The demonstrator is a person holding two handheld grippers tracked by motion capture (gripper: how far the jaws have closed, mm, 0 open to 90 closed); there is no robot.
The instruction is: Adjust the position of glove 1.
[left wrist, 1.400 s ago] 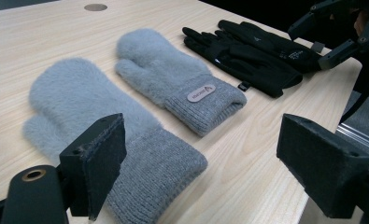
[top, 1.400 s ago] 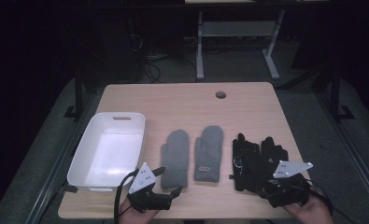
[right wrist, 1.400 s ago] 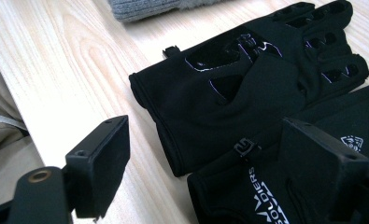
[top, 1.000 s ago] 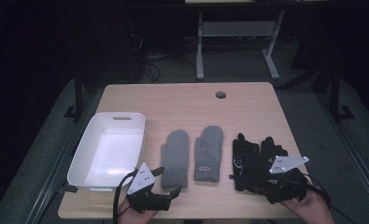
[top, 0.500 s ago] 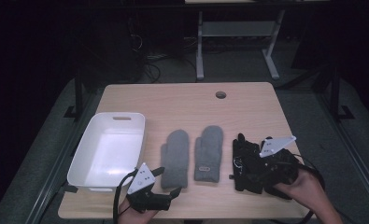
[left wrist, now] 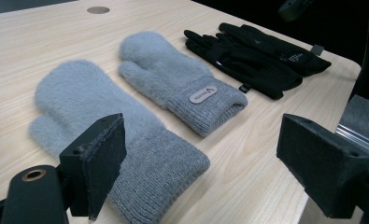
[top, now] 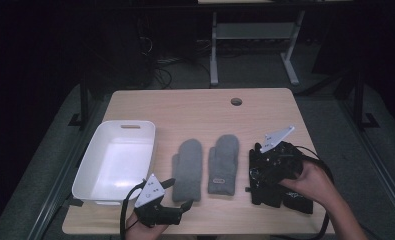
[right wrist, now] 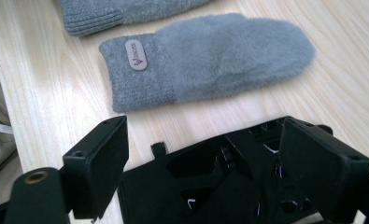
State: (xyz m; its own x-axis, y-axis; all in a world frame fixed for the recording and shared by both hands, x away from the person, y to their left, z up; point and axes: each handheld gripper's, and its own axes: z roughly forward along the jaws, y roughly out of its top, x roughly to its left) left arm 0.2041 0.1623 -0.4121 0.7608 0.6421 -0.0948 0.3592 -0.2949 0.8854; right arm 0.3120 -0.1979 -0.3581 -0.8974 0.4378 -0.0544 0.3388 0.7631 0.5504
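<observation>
Two grey fuzzy mittens (top: 187, 170) (top: 224, 162) lie side by side mid-table, cuffs toward the front edge. A pair of black gloves (top: 271, 192) lies to their right. My right gripper (top: 260, 169) hovers low over the black gloves, held by a hand; in the right gripper view it (right wrist: 205, 154) stands open, a black glove (right wrist: 219, 186) lying between and below the jaws and a mitten (right wrist: 210, 56) beyond. My left gripper (top: 179, 194) rests open at the front edge, just short of the left mitten's cuff (left wrist: 159, 172). Nothing is held.
A white rectangular tray (top: 87, 182) stands at the table's left side. A round cable hole (top: 236, 101) sits near the far edge. Bare wood stretches across the far half of the table (top: 195, 110). Table legs and cables stand on the dark floor behind.
My right gripper has moved from the front right corner forward and left, tilting down over the black gloves. The left gripper, mittens and tray have not moved.
</observation>
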